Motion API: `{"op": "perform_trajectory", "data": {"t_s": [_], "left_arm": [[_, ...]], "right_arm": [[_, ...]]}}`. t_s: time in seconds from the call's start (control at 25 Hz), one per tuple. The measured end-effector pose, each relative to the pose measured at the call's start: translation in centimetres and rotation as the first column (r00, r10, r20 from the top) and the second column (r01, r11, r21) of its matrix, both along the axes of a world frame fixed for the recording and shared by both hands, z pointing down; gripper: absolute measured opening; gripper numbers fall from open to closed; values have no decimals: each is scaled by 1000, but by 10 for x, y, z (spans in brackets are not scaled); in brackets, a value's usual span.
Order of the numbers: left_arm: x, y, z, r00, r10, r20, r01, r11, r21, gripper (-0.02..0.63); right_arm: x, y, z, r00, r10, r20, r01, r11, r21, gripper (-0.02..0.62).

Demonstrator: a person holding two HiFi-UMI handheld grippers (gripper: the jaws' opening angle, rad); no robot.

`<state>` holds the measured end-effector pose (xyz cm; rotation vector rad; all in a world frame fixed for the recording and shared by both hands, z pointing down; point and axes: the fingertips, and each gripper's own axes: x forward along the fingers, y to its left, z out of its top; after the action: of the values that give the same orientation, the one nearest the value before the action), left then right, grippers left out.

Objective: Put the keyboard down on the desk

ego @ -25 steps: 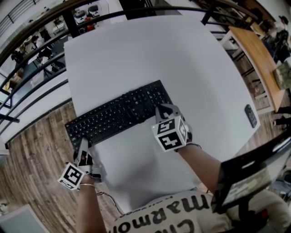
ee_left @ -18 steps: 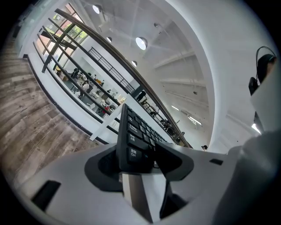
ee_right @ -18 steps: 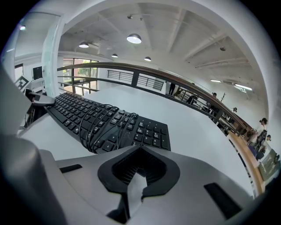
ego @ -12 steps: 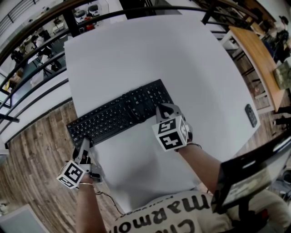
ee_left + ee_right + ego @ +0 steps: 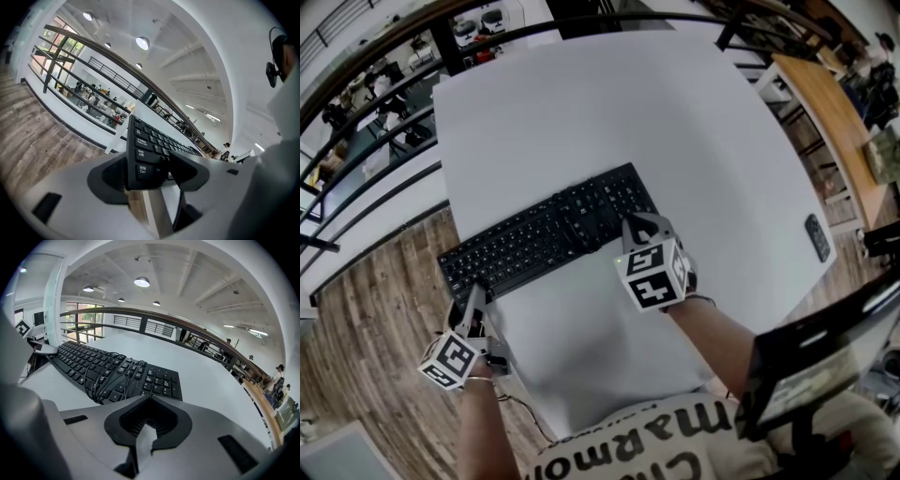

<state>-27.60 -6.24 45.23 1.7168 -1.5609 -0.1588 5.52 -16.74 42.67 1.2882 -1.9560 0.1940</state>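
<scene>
A black keyboard [image 5: 548,234] lies slantwise on the white desk [image 5: 609,103], with its cable [image 5: 581,220] wound round its middle. Its left end sticks out past the desk's left edge. My left gripper [image 5: 473,298] is at that end. In the left gripper view the keyboard's corner [image 5: 145,154] sits between the jaws of the left gripper [image 5: 151,173], which have just been opening and stand apart from it. My right gripper [image 5: 639,225] is shut on nothing, its tips at the keyboard's near right edge. The right gripper view shows the keyboard [image 5: 117,373] just beyond the right gripper [image 5: 149,426].
A small dark remote-like object [image 5: 817,238] lies near the desk's right edge. A wooden table [image 5: 834,122] stands further right, and a dark screen [image 5: 816,366] is at the lower right. Wood floor [image 5: 366,328] and a railing lie to the left.
The left gripper has rolled a little at the keyboard's left end. The keyboard's left end has shifted very slightly to the right. The right gripper has not moved.
</scene>
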Motion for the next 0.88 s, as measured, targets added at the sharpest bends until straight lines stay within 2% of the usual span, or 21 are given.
{"op": "perform_trajectory", "data": {"t_s": [0.24, 0.68, 0.88], "left_arm": [[3, -3, -9, 998, 9, 67, -10, 1000, 4, 278], [-4, -2, -9, 991, -10, 132, 10, 1000, 2, 288], [-7, -6, -13, 975, -4, 224, 6, 1000, -6, 304]], "right_arm": [[1, 0, -1, 1000, -4, 2, 4, 1000, 3, 38], [0, 1, -3, 1000, -4, 8, 4, 1000, 4, 38], [0, 0, -4, 1000, -5, 9, 5, 1000, 6, 38]]}}
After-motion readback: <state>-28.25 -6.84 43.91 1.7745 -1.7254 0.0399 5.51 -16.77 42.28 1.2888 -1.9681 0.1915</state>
